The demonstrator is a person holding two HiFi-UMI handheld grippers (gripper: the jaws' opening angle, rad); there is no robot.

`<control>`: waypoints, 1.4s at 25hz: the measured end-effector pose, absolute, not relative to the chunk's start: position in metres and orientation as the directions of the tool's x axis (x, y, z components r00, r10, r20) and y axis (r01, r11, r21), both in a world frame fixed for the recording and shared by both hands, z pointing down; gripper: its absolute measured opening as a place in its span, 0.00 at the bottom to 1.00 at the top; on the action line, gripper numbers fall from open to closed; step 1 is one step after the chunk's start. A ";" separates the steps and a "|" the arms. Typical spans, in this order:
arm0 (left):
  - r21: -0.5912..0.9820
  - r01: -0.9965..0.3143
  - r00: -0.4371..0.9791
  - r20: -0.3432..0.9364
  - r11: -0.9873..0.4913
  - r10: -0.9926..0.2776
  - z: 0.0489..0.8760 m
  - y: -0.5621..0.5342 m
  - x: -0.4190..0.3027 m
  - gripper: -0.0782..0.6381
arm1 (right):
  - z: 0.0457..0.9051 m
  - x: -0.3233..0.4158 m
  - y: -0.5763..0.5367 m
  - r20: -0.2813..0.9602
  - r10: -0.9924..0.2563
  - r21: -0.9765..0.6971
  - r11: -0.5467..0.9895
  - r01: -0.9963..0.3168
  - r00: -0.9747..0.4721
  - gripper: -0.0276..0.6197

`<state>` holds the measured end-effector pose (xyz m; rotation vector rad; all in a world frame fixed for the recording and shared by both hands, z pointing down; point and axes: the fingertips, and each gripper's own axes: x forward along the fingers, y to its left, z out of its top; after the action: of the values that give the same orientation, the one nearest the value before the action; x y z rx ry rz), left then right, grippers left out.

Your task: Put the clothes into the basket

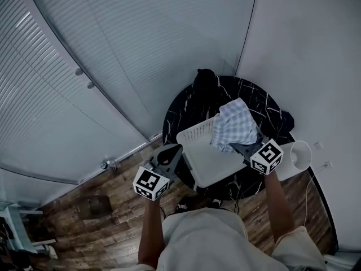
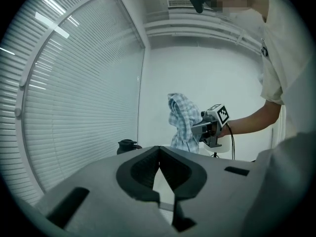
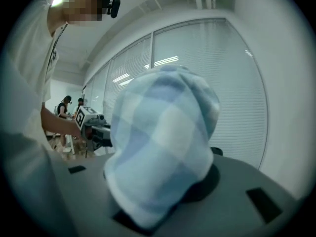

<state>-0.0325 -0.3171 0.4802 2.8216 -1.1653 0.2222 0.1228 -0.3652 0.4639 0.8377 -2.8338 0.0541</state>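
Two grippers are out in front of the person, one at each side of a white basket (image 1: 196, 131) that sits at the near edge of a round black marble table (image 1: 255, 96).

The left gripper (image 1: 171, 152) hangs just off the table's near left edge, beside the basket's left wall. Its fingers are pressed together at the tips with nothing between them. A black kettle (image 1: 204, 81) stands at the far edge of the table, behind the basket and well apart from both grippers.

A blue-and-white checked cloth (image 1: 232, 124) is up in the air over the basket's far right corner, bunched and drooping. Whether its lower end touches the basket I cannot tell. The right gripper (image 1: 241, 147) reaches in from the basket's right side, its fingers clamped on that cloth, which spills over them and hides them.

Further right, at the table's right edge, lies a dark bundle (image 1: 286, 121), too dim to make out. A white round object (image 1: 299, 154) stands off the table beside that edge.
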 end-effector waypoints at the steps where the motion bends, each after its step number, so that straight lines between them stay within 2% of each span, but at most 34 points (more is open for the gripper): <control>1: 0.019 -0.714 0.692 0.167 -0.700 -0.702 0.481 -0.315 -0.037 0.13 | 0.473 0.116 -0.362 0.231 -0.489 0.025 0.867 -0.497 -0.841 0.31; 5: 0.019 -0.743 0.661 0.174 -0.669 -0.730 0.484 -0.304 -0.054 0.13 | 0.515 0.092 -0.355 0.364 -0.280 -0.006 0.953 -0.303 -0.888 0.31; 9: 0.014 -0.771 0.628 0.182 -0.637 -0.756 0.486 -0.290 -0.072 0.13 | 0.562 0.076 -0.348 0.540 -0.133 0.043 0.991 -0.130 -0.831 0.31; 15: 0.012 -0.808 0.581 0.184 -0.589 -0.793 0.486 -0.277 -0.097 0.13 | 0.604 0.075 -0.334 0.828 0.000 0.153 0.962 0.227 -0.561 0.31; 19: 0.018 -0.817 0.570 0.181 -0.576 -0.802 0.487 -0.270 -0.100 0.13 | 0.629 0.089 -0.325 0.931 0.035 0.131 0.898 0.421 -0.363 0.31; 26: 0.034 -0.812 0.577 0.185 -0.582 -0.795 0.492 -0.264 -0.090 0.13 | 0.673 0.105 -0.324 0.976 0.060 0.061 0.850 0.523 -0.211 0.31; 31: 0.034 -0.799 0.594 0.199 -0.600 -0.780 0.496 -0.258 -0.079 0.13 | 0.697 0.108 -0.319 0.979 0.065 0.045 0.855 0.517 -0.192 0.31; 33: 0.036 -0.801 0.591 0.200 -0.597 -0.781 0.497 -0.255 -0.078 0.13 | 0.704 0.108 -0.315 0.977 0.088 0.012 0.884 0.468 -0.192 0.31; 34: 0.038 -0.803 0.590 0.200 -0.595 -0.782 0.497 -0.254 -0.079 0.13 | 0.707 0.107 -0.313 0.972 0.117 -0.020 0.906 0.423 -0.204 0.37; 35: 0.040 -0.805 0.588 0.199 -0.593 -0.784 0.498 -0.253 -0.080 0.13 | 0.708 0.106 -0.312 0.964 0.148 -0.054 0.922 0.383 -0.220 0.55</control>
<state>-0.0795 -0.2532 0.4977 2.6856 -1.3506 0.2430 0.1064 -0.3116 0.7078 -0.3974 -1.7959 -0.2268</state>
